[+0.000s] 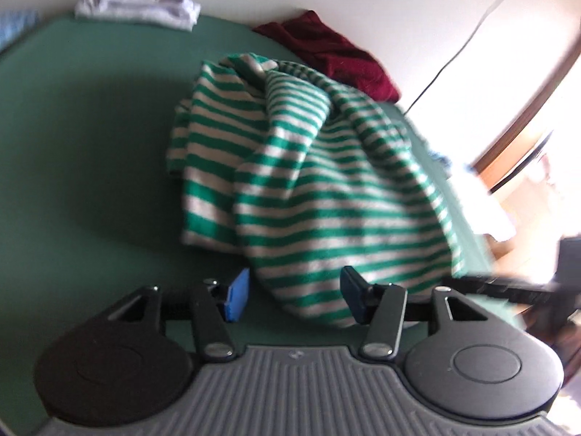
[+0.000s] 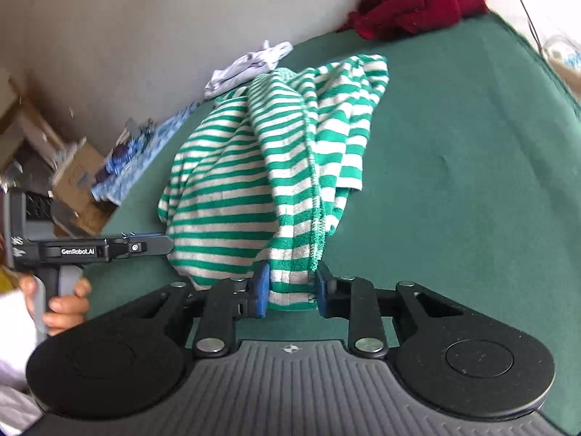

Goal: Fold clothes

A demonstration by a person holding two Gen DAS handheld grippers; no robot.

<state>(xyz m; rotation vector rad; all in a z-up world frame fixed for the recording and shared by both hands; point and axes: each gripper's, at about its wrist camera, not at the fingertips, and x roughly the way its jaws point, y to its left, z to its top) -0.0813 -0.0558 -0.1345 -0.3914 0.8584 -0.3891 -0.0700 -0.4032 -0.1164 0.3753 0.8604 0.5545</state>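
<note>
The right tongs (image 2: 292, 292) are closed on a hem of the green-and-white striped garment (image 2: 254, 167). The left tongs (image 1: 296, 296) stand well apart with nothing pinched; the cloth's near edge merely hangs between them. The striped garment is lifted and bunched over the green bench (image 2: 454, 181), not yet a flat fold, so most of its folding looks left. Beyond it lie a crumpled red garment (image 2: 410, 3) and a white pile (image 1: 138, 5). No baskets or bins show.
</note>
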